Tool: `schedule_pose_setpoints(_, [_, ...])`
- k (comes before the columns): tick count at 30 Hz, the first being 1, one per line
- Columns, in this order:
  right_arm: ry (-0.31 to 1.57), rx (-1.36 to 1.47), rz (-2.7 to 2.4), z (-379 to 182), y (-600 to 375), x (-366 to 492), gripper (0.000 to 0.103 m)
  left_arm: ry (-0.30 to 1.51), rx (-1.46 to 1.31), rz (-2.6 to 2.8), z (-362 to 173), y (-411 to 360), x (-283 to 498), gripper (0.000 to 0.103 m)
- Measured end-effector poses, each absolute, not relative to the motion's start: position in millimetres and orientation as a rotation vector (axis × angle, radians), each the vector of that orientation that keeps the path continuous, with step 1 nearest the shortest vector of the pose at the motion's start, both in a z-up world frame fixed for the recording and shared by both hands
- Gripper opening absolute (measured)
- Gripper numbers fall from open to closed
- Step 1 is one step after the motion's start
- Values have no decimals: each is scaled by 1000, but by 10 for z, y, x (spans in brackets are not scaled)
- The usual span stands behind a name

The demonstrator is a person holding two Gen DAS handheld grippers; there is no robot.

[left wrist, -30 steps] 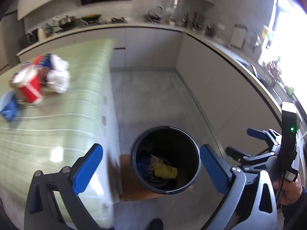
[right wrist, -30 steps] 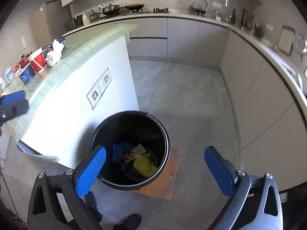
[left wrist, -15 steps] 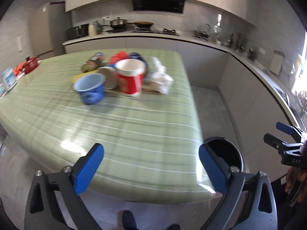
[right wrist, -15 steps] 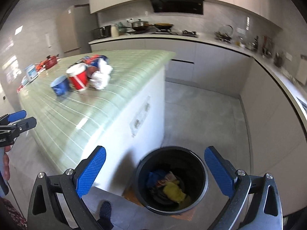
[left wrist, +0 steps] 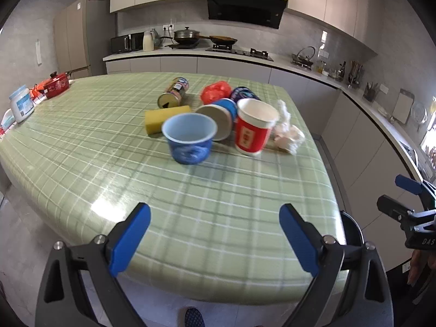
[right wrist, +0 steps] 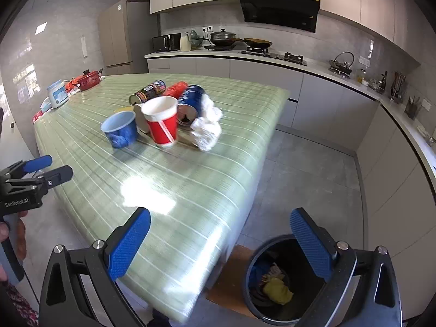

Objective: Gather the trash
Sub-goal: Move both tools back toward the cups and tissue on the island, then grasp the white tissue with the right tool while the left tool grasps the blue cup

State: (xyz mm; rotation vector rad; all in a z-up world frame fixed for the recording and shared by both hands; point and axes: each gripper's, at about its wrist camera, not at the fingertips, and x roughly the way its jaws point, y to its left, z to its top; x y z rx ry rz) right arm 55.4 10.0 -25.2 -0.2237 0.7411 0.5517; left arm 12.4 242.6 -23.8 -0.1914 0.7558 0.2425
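Both grippers empty, jaws wide: left gripper, closing slightly; right gripper. Trash pile ahead mid-table, well apart; blue cup nearest left. Bin on floor under right.

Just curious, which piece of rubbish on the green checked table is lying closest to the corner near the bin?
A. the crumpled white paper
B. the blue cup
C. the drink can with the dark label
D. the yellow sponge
A: the crumpled white paper sits right of the red cup, nearest the table corner above the bin.
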Motion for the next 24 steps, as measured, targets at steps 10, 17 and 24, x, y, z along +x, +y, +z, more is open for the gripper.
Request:
schedule_pose_setpoints(10, [741, -207, 538, -266, 769, 852, 99, 778, -171, 209, -325, 2864, 473, 86])
schedule_pose_setpoints(17, [765, -184, 511, -358, 979, 1115, 95, 804, -168, 181, -463, 3003, 745, 84])
schedule_pose_setpoints(24, [812, -159, 470, -567, 1067, 1482, 88, 839, -167, 163, -622, 3072, 1032, 84])
